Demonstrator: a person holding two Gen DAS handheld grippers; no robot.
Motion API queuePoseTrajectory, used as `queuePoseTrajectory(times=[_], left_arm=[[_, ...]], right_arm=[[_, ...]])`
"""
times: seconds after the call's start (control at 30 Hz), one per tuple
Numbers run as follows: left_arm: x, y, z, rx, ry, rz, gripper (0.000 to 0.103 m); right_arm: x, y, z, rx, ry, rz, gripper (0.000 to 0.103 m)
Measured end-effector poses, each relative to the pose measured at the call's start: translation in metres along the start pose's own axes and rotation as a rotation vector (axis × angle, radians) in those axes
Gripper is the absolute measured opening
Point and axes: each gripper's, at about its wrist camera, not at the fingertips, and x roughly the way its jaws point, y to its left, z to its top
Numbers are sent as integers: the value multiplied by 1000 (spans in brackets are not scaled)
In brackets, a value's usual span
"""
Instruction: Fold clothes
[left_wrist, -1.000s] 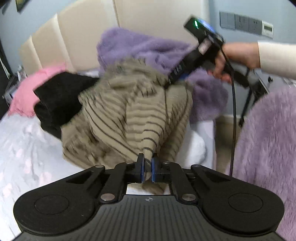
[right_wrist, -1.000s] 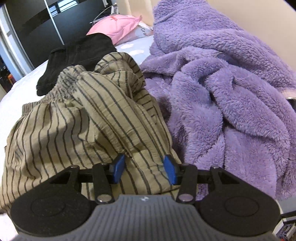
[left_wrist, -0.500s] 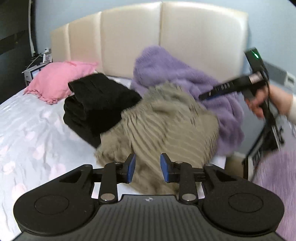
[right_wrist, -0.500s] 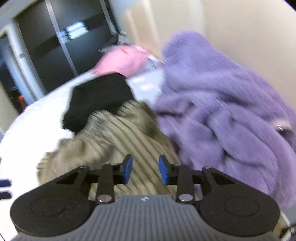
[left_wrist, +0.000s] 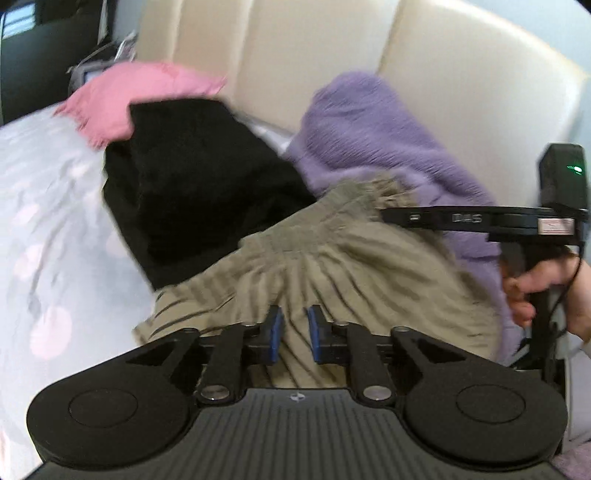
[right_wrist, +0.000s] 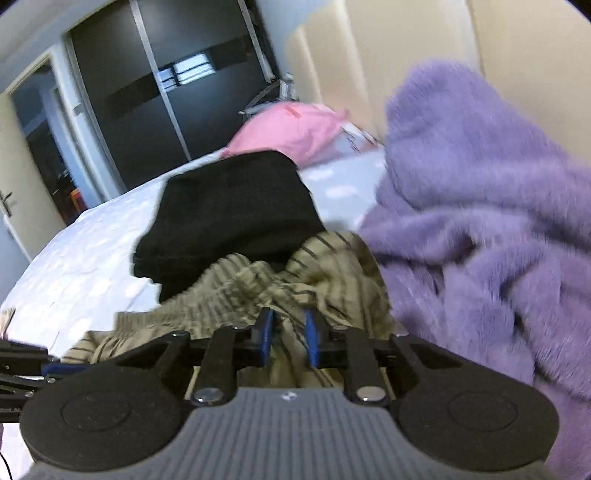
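— On bed (left_wrist: 44, 229): striped khaki garment (left_wrist: 354, 266), crumpled, between folded black knit (left_wrist: 192, 184) and purple fleece (right_wrist: 480, 206).
— Tools?
— Left tool (left_wrist: 294, 334), right tool (right_wrist: 287, 336): blue pads parted, empty, over stripes.

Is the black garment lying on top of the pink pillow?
No, the black garment sits on the bedsheet in front of the pink pillow.

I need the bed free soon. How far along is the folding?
Done: the black garment looks folded. In hand: nothing; the left claw and right claw are open over the crumpled striped garment. Left: that and the purple fleece.
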Motion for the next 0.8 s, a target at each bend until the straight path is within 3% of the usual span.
queuePoseTrajectory(times=[0.13,0.3,0.37,0.43,0.5,0.6,0.7,0.8], left_arm=[[13,11,-7,12,51,40,2],[6,12,-6,-2,51,33,2],[0,9,-5,4,37,22,2],[-10,7,-4,12,16,12,3],[-24,6,-4,20,-9,11,17],[-55,5,-8,25,-57,23,31],[-91,7,-16,26,-113,40,42],[-129,9,-26,21,-165,65,44]], right_arm=[[18,-16,-15,49,28,-6,18],[19,-17,-19,69,20,-2,19],[13,-14,-17,72,12,-2,24],[-1,-8,-12,76,-18,2,36],[-19,-1,-9,67,-51,5,50],[-44,17,-2,29,-88,17,56],[-73,43,6,-13,-123,54,67],[-94,78,13,-66,-121,108,72]])
